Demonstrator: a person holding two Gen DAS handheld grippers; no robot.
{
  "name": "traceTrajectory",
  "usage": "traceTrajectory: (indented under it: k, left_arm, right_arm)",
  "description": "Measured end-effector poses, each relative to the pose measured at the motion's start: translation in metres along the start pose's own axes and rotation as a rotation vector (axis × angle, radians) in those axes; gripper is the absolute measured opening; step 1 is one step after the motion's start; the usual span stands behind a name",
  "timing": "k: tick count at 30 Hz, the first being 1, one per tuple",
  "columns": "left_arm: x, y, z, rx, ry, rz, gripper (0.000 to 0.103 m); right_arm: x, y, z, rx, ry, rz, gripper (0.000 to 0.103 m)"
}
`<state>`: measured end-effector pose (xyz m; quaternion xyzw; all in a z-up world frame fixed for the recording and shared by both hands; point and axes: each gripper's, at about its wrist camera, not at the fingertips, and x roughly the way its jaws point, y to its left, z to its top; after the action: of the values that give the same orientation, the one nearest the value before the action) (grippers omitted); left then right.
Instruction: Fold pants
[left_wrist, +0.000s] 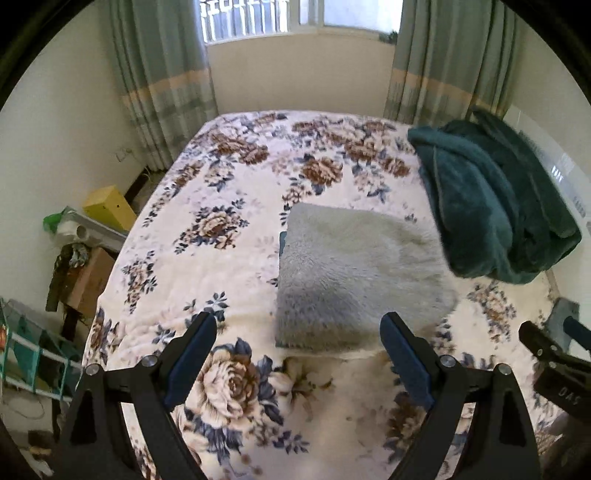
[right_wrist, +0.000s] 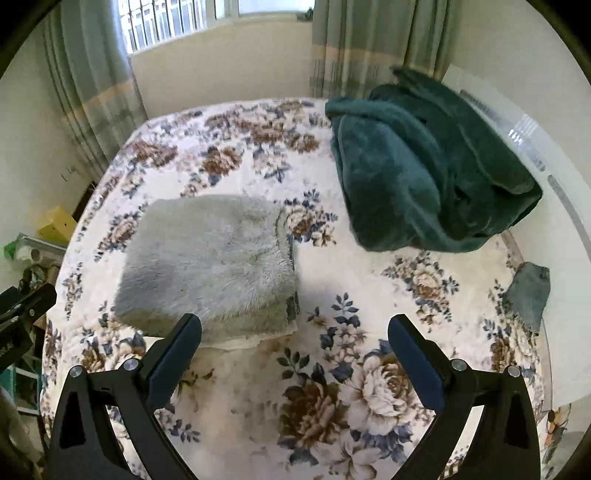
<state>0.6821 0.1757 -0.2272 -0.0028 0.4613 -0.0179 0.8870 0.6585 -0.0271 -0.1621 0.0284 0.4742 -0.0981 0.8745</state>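
Pants folded on bedspread — writing unreadable

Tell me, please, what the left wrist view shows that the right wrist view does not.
Only the left wrist view shows the brown cardboard box and teal rack on the floor beside the bed, plus the right tool at its edge. Only the right wrist view shows the whole small grey-blue cloth near the bed's right edge. Both show the folded grey fleece pants, the dark green blanket, the floral bedspread and the yellow box.
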Motion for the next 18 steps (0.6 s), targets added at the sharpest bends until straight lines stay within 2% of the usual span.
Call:
traceTrajectory:
  k: [5,12,18]
  left_arm:
    - [-0.069,-0.001,-0.023,-0.013,-0.068,0.022,0.090]
    - [-0.158,-0.013,-0.066,-0.022,-0.135,0.031,0.090]
    - [-0.220,-0.019,-0.101,-0.022,-0.184,0.044,0.090]
  right_arm:
    - [-0.083,-0.009,-0.027,-0.028,-0.077,-0.009,0.103]
    - [-0.206,-0.033,-0.080,-0.038,-0.169,0.057,0.103]
    - [-0.280,-0.052,-0.120,-0.045,-0.218,0.087,0.103]
